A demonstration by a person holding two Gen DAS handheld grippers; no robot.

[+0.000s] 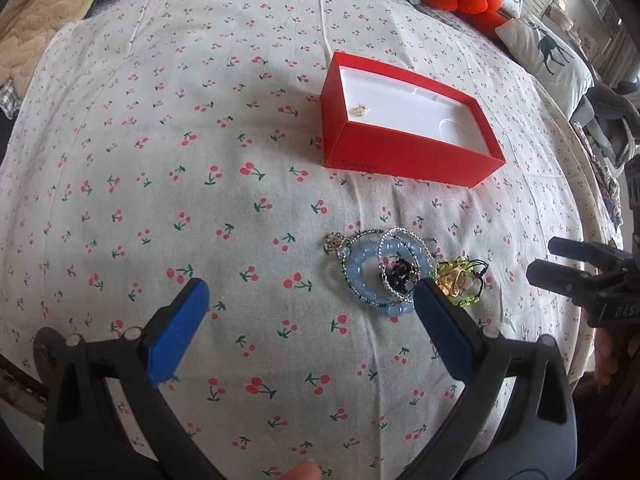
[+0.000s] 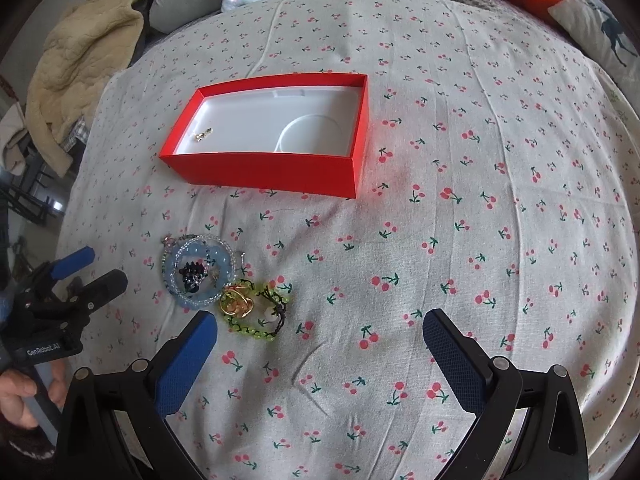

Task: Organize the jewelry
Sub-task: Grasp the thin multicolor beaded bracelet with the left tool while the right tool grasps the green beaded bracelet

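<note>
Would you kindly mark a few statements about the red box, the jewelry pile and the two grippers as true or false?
1. The red box holds one small gold piece. True.
2. The blue bead bracelets lie inside the box. False: they lie on the cherry-print cloth, in front of the box.
3. The left gripper is open and holds nothing. True.
4. The right gripper is shut on the green bead bracelet. False: it is open and empty; the bracelet lies on the cloth.
5. The gold ring sits beside the green bead bracelet. True.
</note>
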